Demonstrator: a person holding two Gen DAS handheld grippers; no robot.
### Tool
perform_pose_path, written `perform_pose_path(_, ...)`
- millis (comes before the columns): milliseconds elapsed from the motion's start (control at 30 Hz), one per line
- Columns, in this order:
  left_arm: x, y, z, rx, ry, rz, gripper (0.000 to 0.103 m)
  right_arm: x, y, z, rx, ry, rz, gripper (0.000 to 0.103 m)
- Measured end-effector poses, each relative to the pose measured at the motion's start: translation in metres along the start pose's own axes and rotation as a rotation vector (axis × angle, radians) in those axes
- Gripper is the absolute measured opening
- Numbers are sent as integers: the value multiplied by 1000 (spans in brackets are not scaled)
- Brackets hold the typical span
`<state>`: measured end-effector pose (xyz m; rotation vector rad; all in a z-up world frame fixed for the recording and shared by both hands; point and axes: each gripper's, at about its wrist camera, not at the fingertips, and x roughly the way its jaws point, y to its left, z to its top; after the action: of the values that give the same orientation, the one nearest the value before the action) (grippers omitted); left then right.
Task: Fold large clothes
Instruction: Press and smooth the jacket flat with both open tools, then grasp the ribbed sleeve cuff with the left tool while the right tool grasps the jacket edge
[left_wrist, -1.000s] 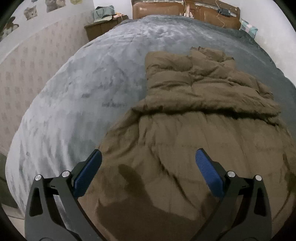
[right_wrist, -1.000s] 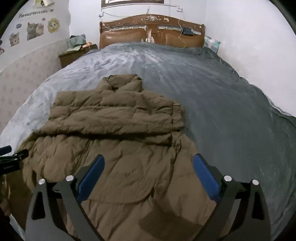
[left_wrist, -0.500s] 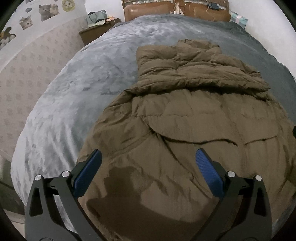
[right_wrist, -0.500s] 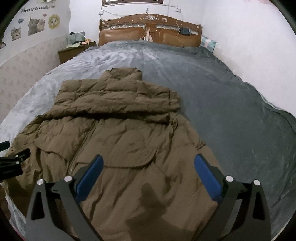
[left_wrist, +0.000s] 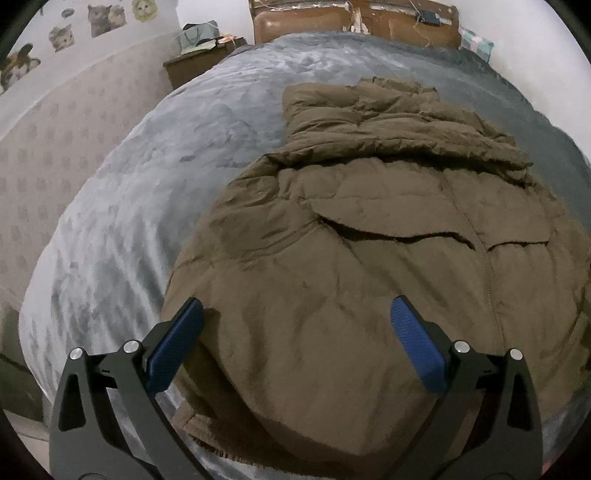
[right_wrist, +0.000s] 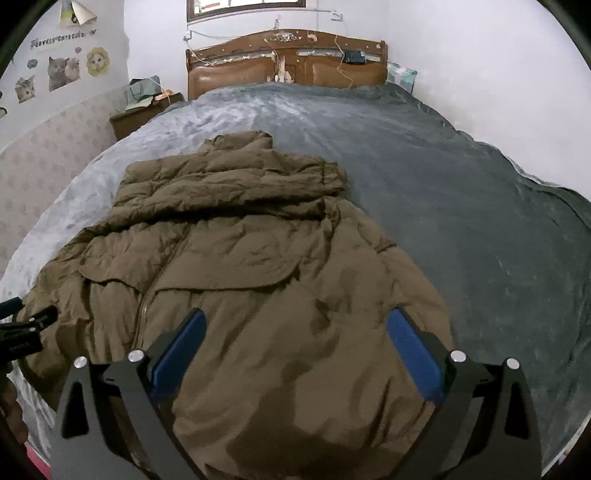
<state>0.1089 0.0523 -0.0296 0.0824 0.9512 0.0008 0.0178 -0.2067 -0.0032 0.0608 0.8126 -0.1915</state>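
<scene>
A large brown padded coat (left_wrist: 369, 229) lies front-up on the grey bed, hem toward me, its sleeves folded across the chest near the collar. It also shows in the right wrist view (right_wrist: 240, 258). My left gripper (left_wrist: 297, 321) is open and empty, hovering over the coat's lower left part near its left edge. My right gripper (right_wrist: 295, 332) is open and empty over the coat's lower right part. The left gripper's tip (right_wrist: 26, 328) shows at the left edge of the right wrist view.
The grey blanket (right_wrist: 443, 192) covers a wide bed with a wooden headboard (right_wrist: 288, 62). A wooden nightstand (right_wrist: 140, 114) with clutter stands at the back left by the patterned wall. The bed's near edge is just below the coat's hem.
Both grippers have drawn back and lowered toward the coat's hem at the near edge of the bed. Both stay open. The coat has not moved.
</scene>
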Motion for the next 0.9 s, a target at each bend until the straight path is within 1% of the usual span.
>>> perform_pose_path(133,-7,6,-4,-10,-11,7,100,-11,-9,1,17,-32,-12,99)
perform_pose_path(267,-13,9,-5,-20,-16,-21,100,-18,-16,2,13,-58,-33,99)
perform_pose_path(333,-18,8,-7,0,-32,-12,100,-20,-21,0,29,-65,-25,99)
perform_pose_path(400,-22,10,-8,-1,-48,-4,100,-21,-27,-4,49,-63,-9,99)
perform_pose_path(500,-25,21,-10,-42,-53,-57,100,-20,-31,-8,43,-59,-15,99)
perform_pose_path(567,-23,31,-13,-71,-43,-71,100,-19,-32,-11,25,-45,-31,99)
perform_pose_path(667,-19,46,-20,-97,-20,-38,100,-29,-36,-17,19,-67,-48,99)
perform_pose_path(767,-18,63,-26,-118,-9,-32,100,-37,-42,-22,11,-77,-61,99)
perform_pose_path(900,-19,71,-28,-96,-17,-19,99,-38,-49,-23,8,-70,-66,98)
